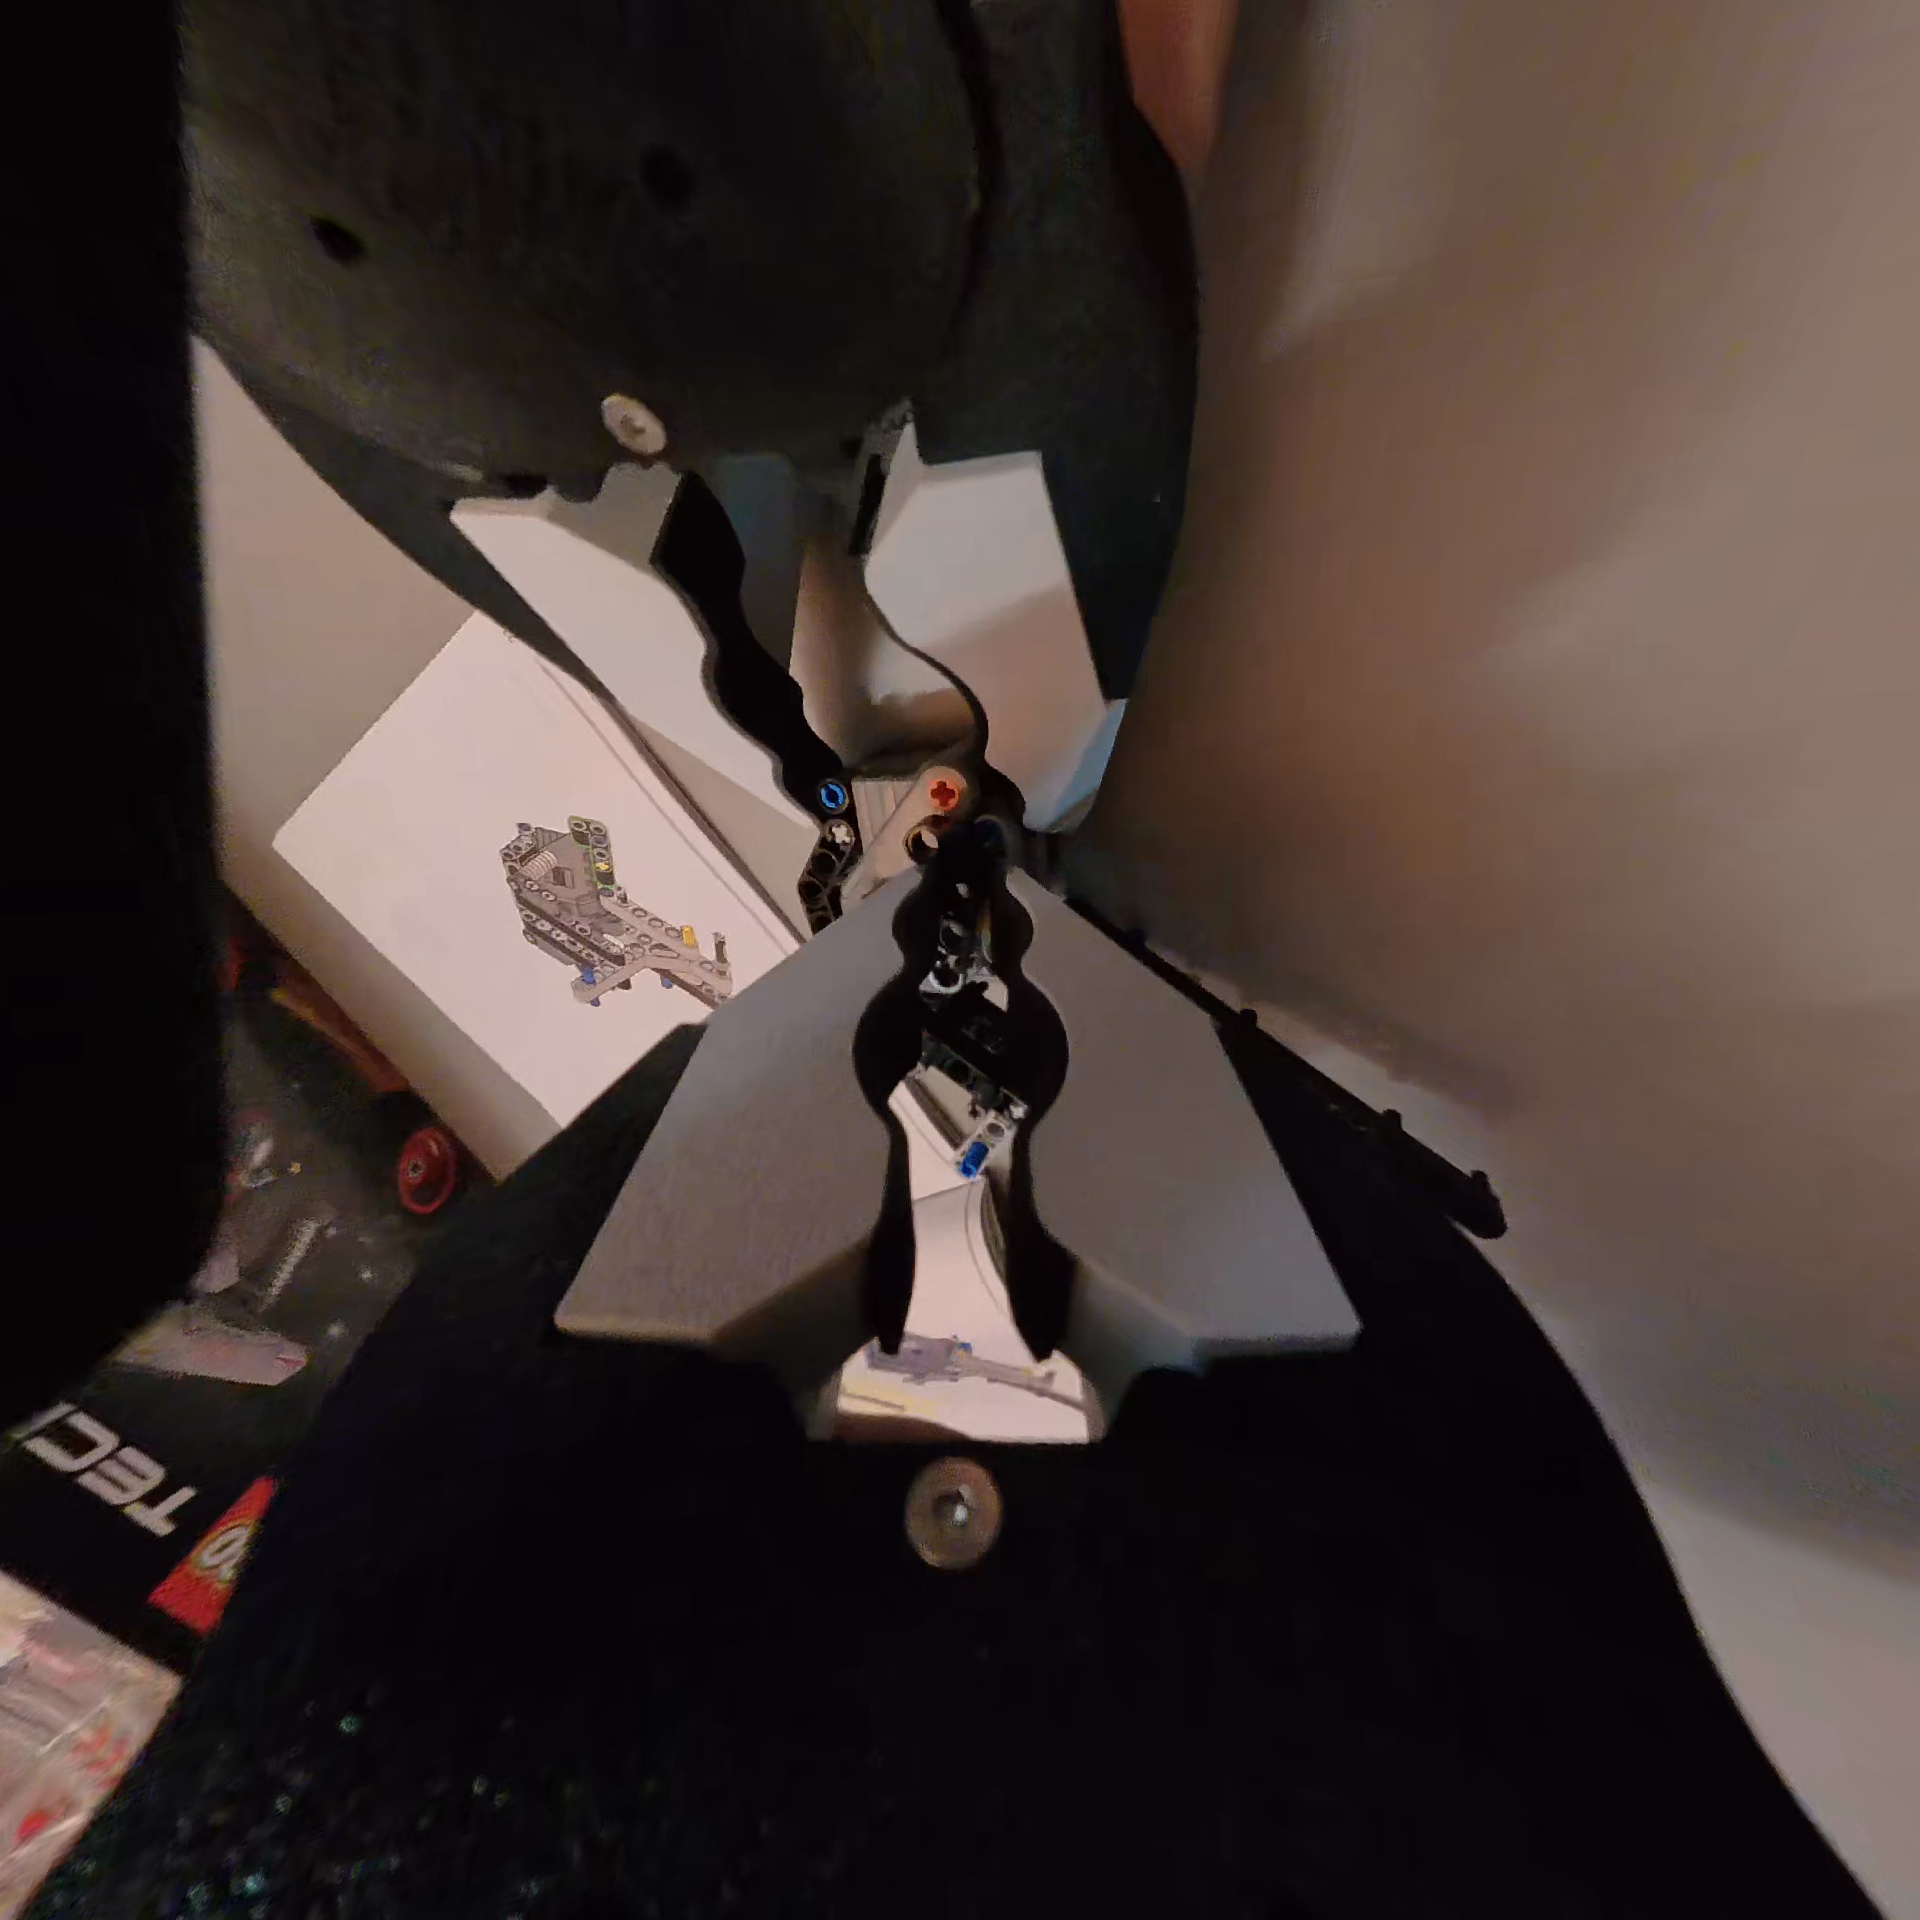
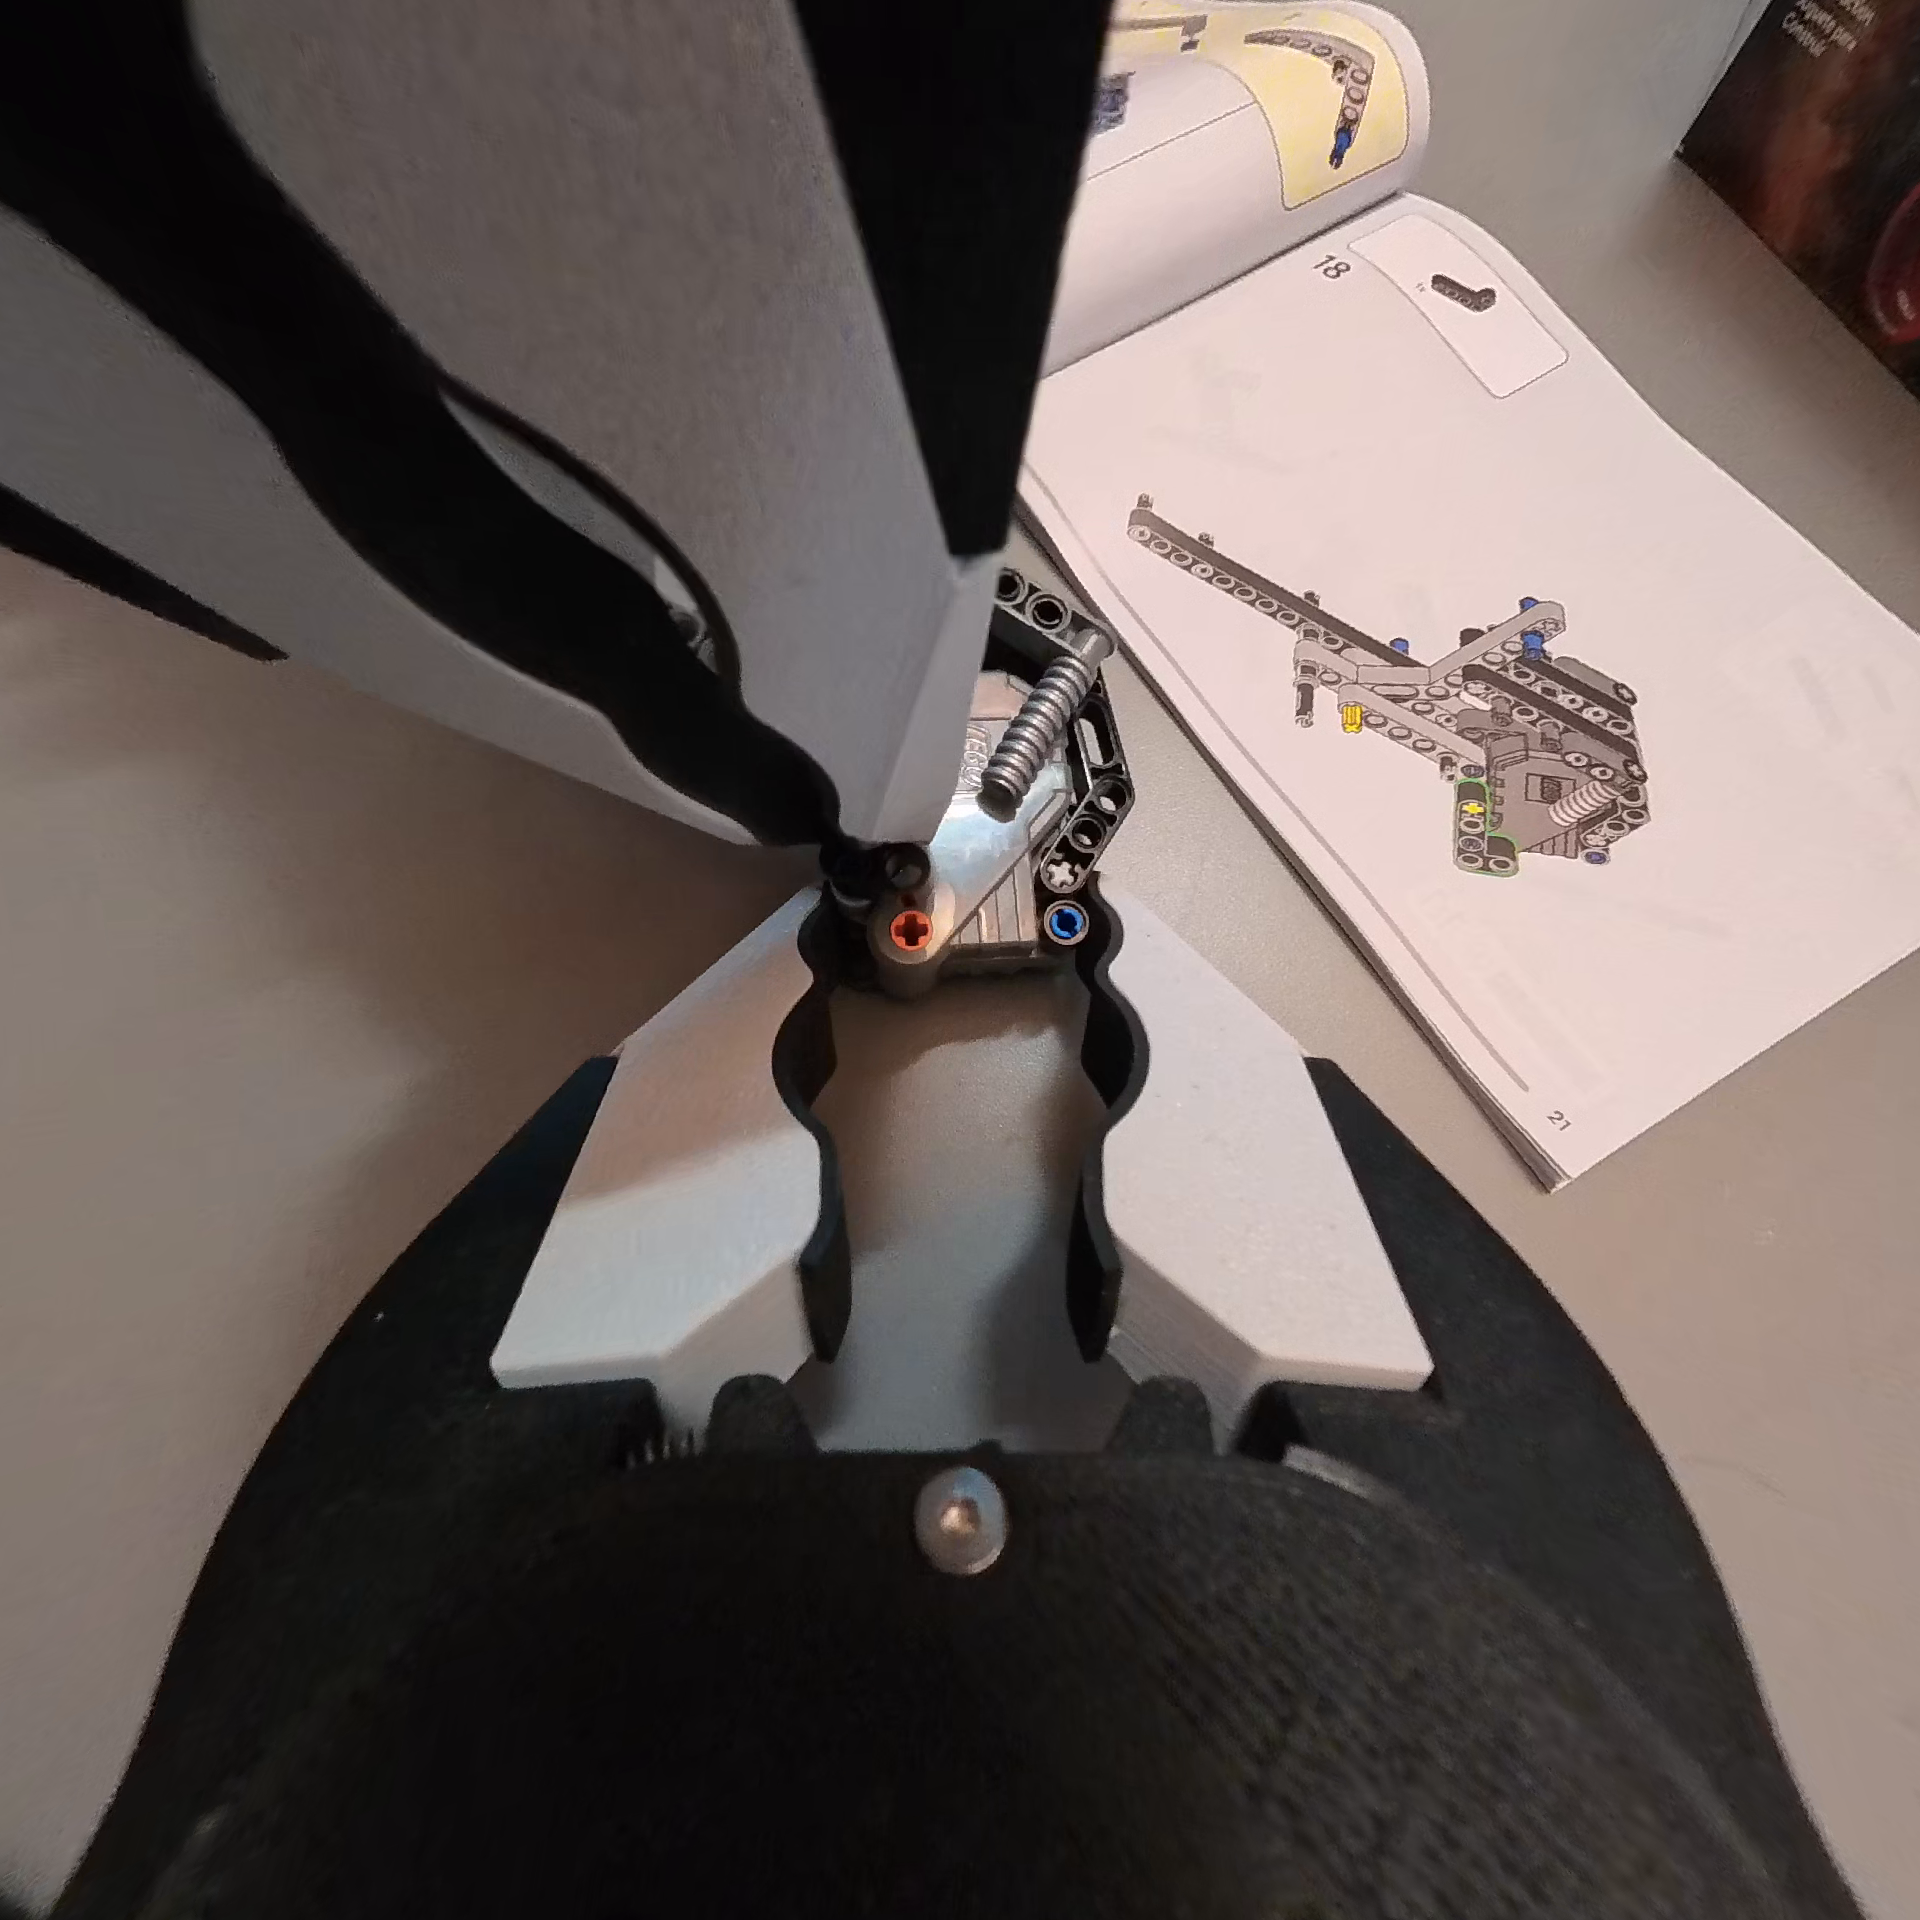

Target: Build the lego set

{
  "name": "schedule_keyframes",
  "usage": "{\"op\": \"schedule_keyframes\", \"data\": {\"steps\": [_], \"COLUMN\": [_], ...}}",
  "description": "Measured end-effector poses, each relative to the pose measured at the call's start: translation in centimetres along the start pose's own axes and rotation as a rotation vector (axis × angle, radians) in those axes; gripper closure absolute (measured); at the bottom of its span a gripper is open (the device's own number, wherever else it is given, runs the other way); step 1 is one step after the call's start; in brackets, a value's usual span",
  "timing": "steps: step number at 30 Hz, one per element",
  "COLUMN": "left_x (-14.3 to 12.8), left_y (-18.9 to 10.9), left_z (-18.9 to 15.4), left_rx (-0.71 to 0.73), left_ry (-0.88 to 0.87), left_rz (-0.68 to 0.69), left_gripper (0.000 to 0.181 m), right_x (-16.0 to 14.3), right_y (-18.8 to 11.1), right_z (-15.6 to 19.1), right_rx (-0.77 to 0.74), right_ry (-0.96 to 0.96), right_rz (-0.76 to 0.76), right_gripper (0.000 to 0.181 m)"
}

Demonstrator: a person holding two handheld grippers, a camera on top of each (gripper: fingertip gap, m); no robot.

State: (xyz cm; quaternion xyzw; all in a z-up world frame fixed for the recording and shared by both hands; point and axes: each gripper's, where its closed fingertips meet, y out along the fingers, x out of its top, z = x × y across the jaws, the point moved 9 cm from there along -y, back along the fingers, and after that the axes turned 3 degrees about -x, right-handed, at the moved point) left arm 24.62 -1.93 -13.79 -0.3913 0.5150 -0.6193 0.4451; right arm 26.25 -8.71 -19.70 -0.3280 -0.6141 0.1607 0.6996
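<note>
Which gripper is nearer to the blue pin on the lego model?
Right. The right gripper clamps the lego model beside the blue pin; the left gripper grips the model's opposite end.

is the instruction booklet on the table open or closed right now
Open. The instruction booklet lies spread on the table, one page flat showing a build diagram and the facing page curling up behind it.

A pale grey tabletop (image 2: 260,935) fills the right wrist view, evenly lit, with soft shadows. An open booklet (image 2: 1455,520) lies on it at right, and a dark box (image 2: 1829,156) sits at the top right corner. In the left wrist view a plain beige wall (image 1: 1558,520) takes the right side, dimly lit.
</note>
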Motion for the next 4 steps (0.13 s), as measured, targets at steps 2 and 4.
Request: {"op": "schedule_keyframes", "data": {"steps": [2,4], "left_x": [-0.2,-0.16], "left_y": [0.02,0.0], "left_z": [-0.07,-0.16], "left_rx": [0.001,0.002], "left_ry": [-0.021,-0.03], "left_rz": [-0.025,-0.031], "left_gripper": [0.174,0.174], "right_x": [0.0,0.01], "right_y": [-0.01,-0.06], "right_z": [0.01,0.05], "right_rx": [0.0,0.005], "right_ry": [-0.001,-0.004], "right_rz": [-0.001,-0.003], "right_gripper": [0.137,0.138]}}
